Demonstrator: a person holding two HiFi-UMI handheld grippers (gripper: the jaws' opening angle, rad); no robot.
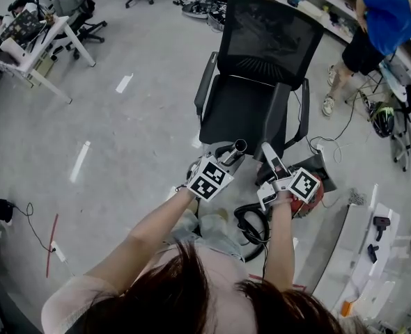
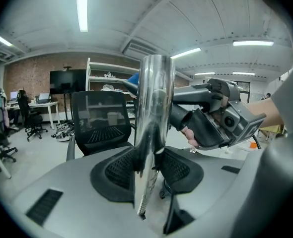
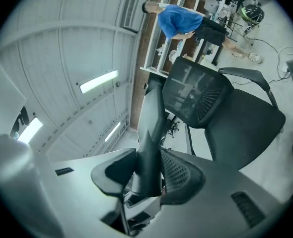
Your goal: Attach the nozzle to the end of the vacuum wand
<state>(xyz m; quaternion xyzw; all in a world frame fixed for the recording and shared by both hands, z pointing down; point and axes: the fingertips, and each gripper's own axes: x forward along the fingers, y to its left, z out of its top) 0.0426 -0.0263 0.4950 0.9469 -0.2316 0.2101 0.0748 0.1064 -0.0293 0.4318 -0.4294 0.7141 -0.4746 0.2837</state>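
- Clamping the chrome vacuum wand (image 2: 154, 98), the left gripper (image 2: 149, 168) holds it upright between its pads.
- Right gripper (image 3: 147, 175) clenched on the grey nozzle (image 3: 150, 133); its tip is hard to separate from the dark chair (image 1: 261, 82) behind.
- Head view: only the wand's open end shows, near the nozzle but apart.

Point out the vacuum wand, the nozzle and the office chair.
vacuum wand (image 2: 154, 108): left gripper view, middle of the shiny tube.
nozzle (image 3: 149, 143): right gripper view, its grey body.
office chair (image 1: 268, 30): head view, mesh backrest.

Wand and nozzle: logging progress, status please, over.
Left gripper shut on wand. Right gripper shut on nozzle. Not joined yet, ends apart. Nothing between them.
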